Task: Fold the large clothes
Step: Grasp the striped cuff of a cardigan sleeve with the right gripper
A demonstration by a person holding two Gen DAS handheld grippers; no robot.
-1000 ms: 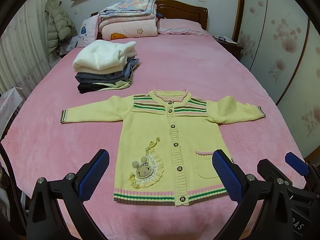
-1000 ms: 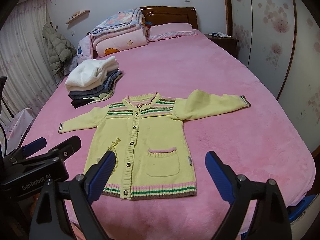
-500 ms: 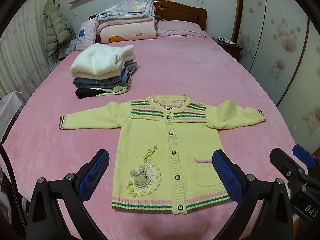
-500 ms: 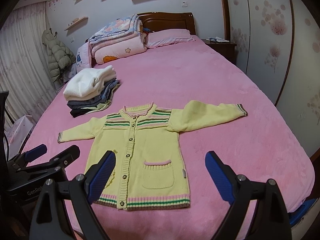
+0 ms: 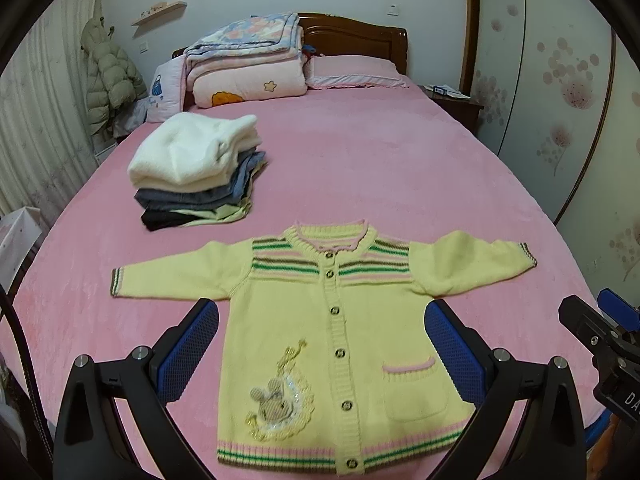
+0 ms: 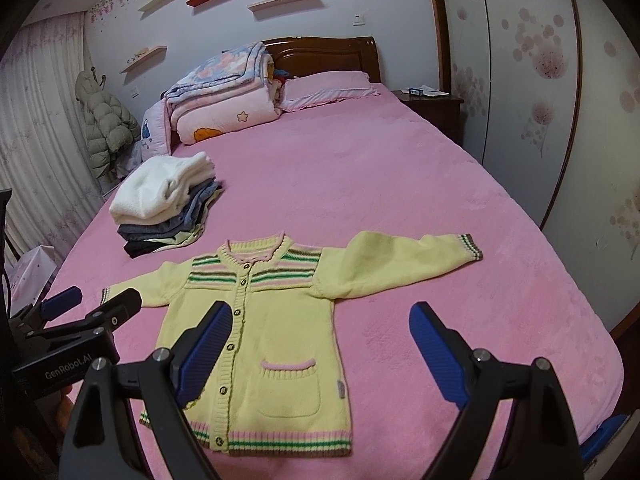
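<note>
A yellow knit cardigan with striped yoke, buttons, a pocket and a mouse patch lies flat and face up on the pink bed, both sleeves spread sideways. It also shows in the right wrist view as the cardigan. My left gripper hovers open above the cardigan's lower body, nothing between its blue pads. My right gripper is open too, above the pocket side and the bare blanket to its right. Neither touches the cloth.
A pile of folded clothes with a white top piece sits on the bed's left, behind the cardigan. Folded quilts and a pillow lie at the headboard. A nightstand stands at the right, a puffy coat hangs at left.
Both grippers have pulled back and a little up from the cardigan, so it sits lower and smaller in both views with more of the room showing. Both stay open.
</note>
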